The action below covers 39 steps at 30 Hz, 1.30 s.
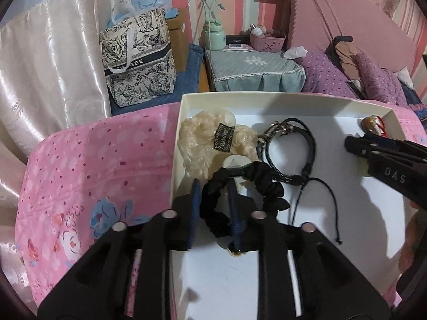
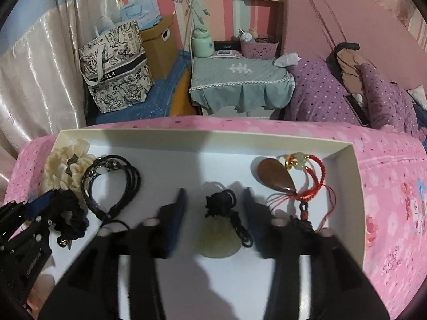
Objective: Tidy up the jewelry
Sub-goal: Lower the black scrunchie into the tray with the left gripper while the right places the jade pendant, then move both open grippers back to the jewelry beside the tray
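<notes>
1. Left wrist view: the left hand-held gripper (image 1: 213, 186) has its fingers spread, and the black scrunchie (image 1: 240, 186) lies looped around the right finger, inside the white box (image 1: 267, 100) on the bed (image 1: 80, 160). The cream scrunchie (image 1: 202, 144) lies just behind it, and the black cord bracelet (image 1: 288, 149) lies beside it.
2. Risk here: if this finger lifts, the scrunchie could hook on it and drag the bracelet cords with it.
3. Right wrist view: the right hand-held gripper (image 2: 214, 208) is also spread, with the jade pendant (image 2: 220, 240) and its black cord between the fingers, not yet pinched. The brown pendant with red cord (image 2: 277, 178) lies near.
4. Risk here: the jaws may catch only the loose cord, so the pendant would swing or slip.
</notes>
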Each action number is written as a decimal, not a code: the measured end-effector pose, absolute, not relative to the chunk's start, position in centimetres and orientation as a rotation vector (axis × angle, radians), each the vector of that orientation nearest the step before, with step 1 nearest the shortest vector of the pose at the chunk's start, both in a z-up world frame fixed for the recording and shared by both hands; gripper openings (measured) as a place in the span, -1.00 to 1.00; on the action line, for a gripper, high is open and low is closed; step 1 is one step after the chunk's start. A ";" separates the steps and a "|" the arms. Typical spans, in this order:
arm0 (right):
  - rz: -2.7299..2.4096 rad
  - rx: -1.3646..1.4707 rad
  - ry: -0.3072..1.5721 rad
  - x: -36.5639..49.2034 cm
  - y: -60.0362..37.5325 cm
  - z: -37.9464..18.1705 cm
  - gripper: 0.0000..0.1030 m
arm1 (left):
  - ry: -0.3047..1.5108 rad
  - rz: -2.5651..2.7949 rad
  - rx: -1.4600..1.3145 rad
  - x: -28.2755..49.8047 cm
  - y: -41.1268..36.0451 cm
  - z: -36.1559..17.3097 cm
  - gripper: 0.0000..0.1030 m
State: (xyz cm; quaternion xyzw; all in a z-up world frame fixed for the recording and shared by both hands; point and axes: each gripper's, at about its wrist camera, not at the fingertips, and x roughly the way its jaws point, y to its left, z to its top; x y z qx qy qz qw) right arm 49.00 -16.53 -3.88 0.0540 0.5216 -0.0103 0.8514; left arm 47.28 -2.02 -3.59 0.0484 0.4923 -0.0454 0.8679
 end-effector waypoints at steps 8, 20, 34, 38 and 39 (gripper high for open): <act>-0.008 0.177 1.024 46.1 -19.0 1.3 0.43 | 0.934 -0.144 0.100 43.0 -3.0 0.9 0.38; -0.025 0.170 0.953 35.6 -22.9 8.6 0.74 | 0.877 -0.161 0.069 33.6 -1.6 6.6 0.94; -0.026 0.076 1.073 25.9 -23.3 4.3 0.74 | 0.974 -0.157 0.058 25.2 -0.7 3.1 0.94; -0.013 0.067 1.104 24.6 -23.1 2.8 0.74 | 1.015 -0.165 0.063 24.7 -1.0 1.1 0.94; -0.011 0.068 1.112 24.4 -23.1 2.6 0.74 | 1.025 -0.168 0.060 24.6 -0.9 0.6 0.94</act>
